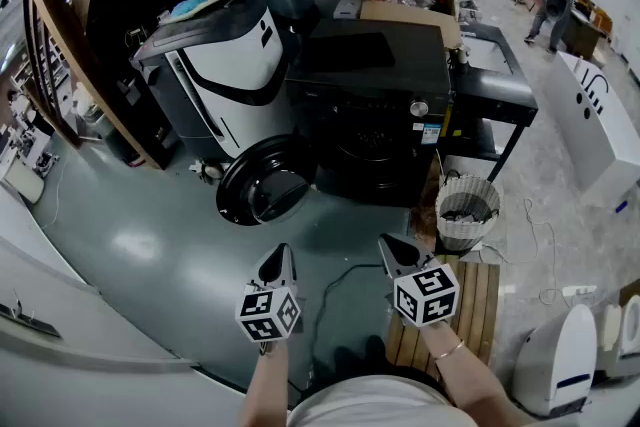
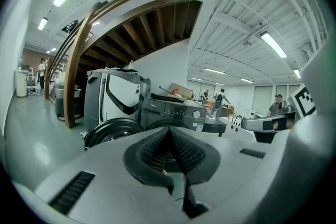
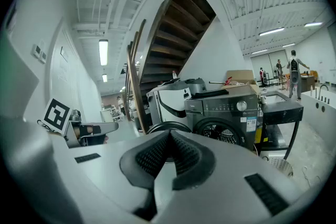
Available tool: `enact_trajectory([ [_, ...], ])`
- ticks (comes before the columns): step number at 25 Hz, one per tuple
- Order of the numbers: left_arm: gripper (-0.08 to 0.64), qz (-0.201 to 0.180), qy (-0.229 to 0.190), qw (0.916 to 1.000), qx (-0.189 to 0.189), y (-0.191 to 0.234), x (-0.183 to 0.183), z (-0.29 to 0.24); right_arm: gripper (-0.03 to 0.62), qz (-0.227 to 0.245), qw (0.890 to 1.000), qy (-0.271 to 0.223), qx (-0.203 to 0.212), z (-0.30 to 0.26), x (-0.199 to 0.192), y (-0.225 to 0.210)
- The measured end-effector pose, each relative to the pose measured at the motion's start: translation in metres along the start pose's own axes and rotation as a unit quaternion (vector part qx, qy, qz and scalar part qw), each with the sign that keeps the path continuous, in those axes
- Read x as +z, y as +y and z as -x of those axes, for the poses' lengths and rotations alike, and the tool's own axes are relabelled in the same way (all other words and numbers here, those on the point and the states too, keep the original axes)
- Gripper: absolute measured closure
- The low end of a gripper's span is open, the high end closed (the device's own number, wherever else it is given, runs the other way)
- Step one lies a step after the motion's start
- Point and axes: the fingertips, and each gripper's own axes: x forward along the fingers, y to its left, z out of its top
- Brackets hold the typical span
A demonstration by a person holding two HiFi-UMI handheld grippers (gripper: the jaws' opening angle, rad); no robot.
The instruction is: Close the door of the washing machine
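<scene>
A black front-loading washing machine (image 1: 370, 105) stands ahead on the grey floor. Its round door (image 1: 262, 187) hangs wide open to the machine's left, its glass facing me. Both grippers are held low and apart from it, pointing toward it. My left gripper (image 1: 278, 260) is shut with nothing in it, and the door (image 2: 113, 131) shows just over its closed tips (image 2: 169, 131). My right gripper (image 1: 395, 250) is also shut and empty. Past its tips (image 3: 169, 134) I see the machine (image 3: 226, 113), its open drum and the door (image 3: 165, 127).
A white-and-black appliance (image 1: 225, 65) stands left of the machine under a wooden staircase (image 1: 60, 35). To the right are a black table (image 1: 495, 90), a woven basket (image 1: 467, 210) and a wooden pallet (image 1: 470, 300). A cable (image 1: 335, 290) lies on the floor. People stand far back right.
</scene>
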Motion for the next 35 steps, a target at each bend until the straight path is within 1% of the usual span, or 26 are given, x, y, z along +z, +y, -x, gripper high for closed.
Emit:
enact_trajectory([
  [8,0.538,-0.003,-0.001,1.0000,0.006,-0.010,-0.002,-0.010,0.586,0.003,1.000,-0.001,0.009,0.001,-0.001,-0.015],
  [14,0.538,-0.010,-0.001,0.9997,0.023,-0.014,-0.005,-0.016,0.586,0.002,1.000,-0.003,0.023,0.005,0.000,-0.029],
  [21,0.535,-0.022,-0.007,0.9984,0.051,-0.004,0.002,-0.022,0.586,0.000,1.000,0.001,0.028,-0.001,-0.001,-0.045],
  [27,0.531,-0.029,0.004,0.9977,0.061,0.008,0.009,-0.034,0.584,-0.009,0.999,0.005,0.038,-0.017,0.004,-0.049],
  [30,0.487,-0.031,0.006,0.9972,0.068,0.020,0.010,-0.048,0.584,-0.011,0.999,0.005,0.039,-0.033,0.005,-0.053],
  [35,0.444,-0.029,0.009,0.9969,0.073,0.054,0.015,-0.089,0.586,-0.009,0.999,0.007,0.040,-0.080,0.015,-0.059],
])
